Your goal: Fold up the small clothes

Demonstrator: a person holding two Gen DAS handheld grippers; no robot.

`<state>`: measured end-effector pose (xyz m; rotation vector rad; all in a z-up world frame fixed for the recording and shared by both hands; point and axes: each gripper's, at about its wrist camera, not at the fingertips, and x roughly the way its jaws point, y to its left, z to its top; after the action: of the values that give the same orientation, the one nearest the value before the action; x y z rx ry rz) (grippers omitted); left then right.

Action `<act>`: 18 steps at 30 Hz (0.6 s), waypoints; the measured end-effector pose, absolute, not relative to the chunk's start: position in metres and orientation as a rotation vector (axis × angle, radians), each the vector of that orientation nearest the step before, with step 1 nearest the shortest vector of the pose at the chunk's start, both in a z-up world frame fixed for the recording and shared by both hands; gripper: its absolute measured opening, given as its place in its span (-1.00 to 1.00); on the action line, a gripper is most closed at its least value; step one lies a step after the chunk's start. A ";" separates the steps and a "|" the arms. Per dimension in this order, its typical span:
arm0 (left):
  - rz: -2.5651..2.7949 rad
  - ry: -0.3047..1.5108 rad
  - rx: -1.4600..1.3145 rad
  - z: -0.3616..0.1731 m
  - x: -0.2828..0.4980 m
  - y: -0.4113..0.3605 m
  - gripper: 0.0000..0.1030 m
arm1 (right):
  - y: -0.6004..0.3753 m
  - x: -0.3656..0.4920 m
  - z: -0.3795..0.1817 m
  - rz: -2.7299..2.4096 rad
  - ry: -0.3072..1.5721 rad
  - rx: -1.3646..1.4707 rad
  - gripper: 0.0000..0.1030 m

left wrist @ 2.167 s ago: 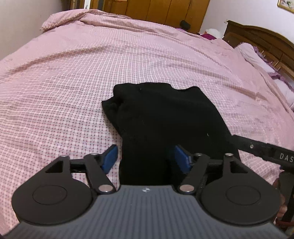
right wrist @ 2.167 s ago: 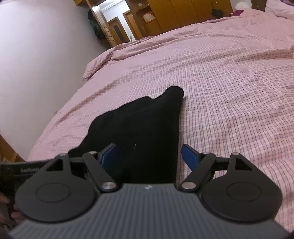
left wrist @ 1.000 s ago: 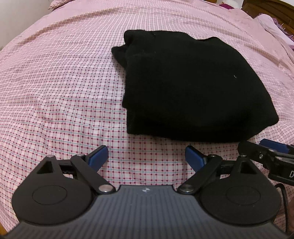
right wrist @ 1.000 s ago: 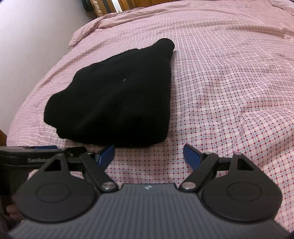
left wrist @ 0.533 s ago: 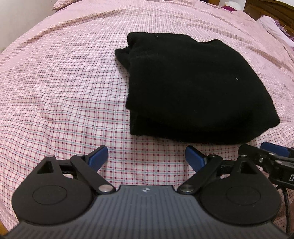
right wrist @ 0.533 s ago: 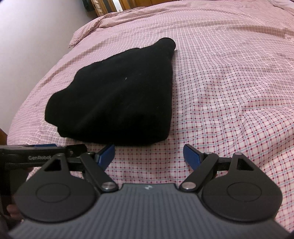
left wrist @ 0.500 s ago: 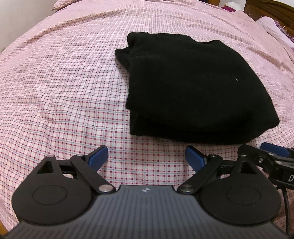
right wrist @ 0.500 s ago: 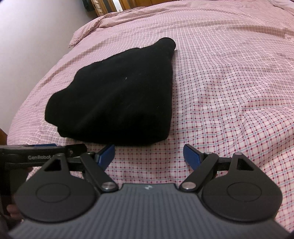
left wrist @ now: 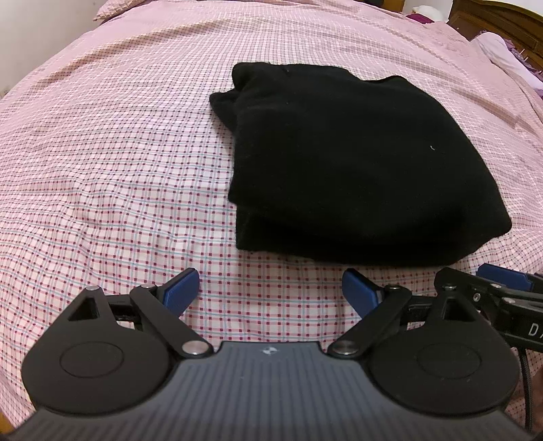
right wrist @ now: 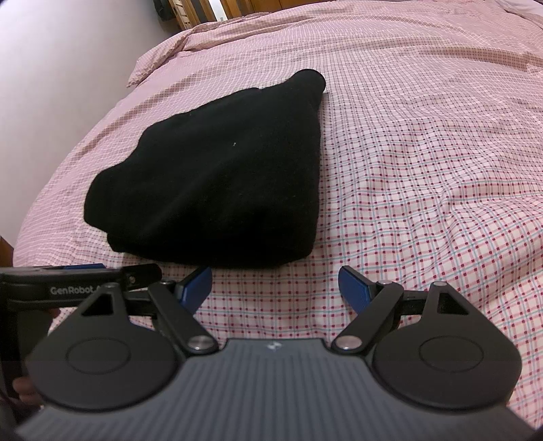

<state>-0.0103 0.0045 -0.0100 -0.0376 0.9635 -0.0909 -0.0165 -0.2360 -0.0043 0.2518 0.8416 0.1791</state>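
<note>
A black garment [left wrist: 356, 163] lies folded in a thick stack on the pink checked bedspread [left wrist: 101, 152]; it also shows in the right wrist view [right wrist: 217, 176]. My left gripper [left wrist: 271, 288] is open and empty, just short of the garment's near edge. My right gripper [right wrist: 275, 281] is open and empty, also just short of the near edge. The right gripper's blue tip shows at the right of the left wrist view [left wrist: 502, 274]. The left gripper's body shows at the left of the right wrist view [right wrist: 78, 281].
The bedspread reaches far beyond the garment on all sides. A dark wooden headboard [left wrist: 502, 20] and a pillow [left wrist: 509, 57] stand at the far right. A white wall [right wrist: 61, 51] runs along the bed's left side, with wooden furniture [right wrist: 217, 6] beyond.
Both grippers let go of the garment and drew back from it. In the last half second the views have barely shifted and the garment lies still.
</note>
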 end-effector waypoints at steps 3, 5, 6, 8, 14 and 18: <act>-0.091 0.964 -0.037 -0.010 -0.010 0.004 0.82 | -0.236 -0.016 -0.004 0.179 0.842 0.252 0.61; -0.090 0.964 -0.037 -0.010 -0.011 0.004 0.82 | -0.236 -0.017 -0.004 0.179 0.842 0.251 0.61; -0.091 0.964 -0.037 -0.010 -0.011 0.004 0.82 | -0.236 -0.017 -0.004 0.179 0.842 0.252 0.61; -0.091 0.964 -0.037 -0.010 -0.011 0.004 0.82 | -0.236 -0.017 -0.004 0.179 0.842 0.252 0.61; -0.091 0.964 -0.034 -0.009 -0.009 0.004 0.82 | -0.236 -0.016 -0.004 0.179 0.842 0.251 0.61; -0.091 0.964 -0.034 -0.009 -0.009 0.004 0.82 | -0.236 -0.016 -0.004 0.179 0.842 0.252 0.61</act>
<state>-0.0087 0.0038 -0.0092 -0.0342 0.9640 -0.0913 -0.0164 -0.2360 -0.0041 0.2517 0.8416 0.1790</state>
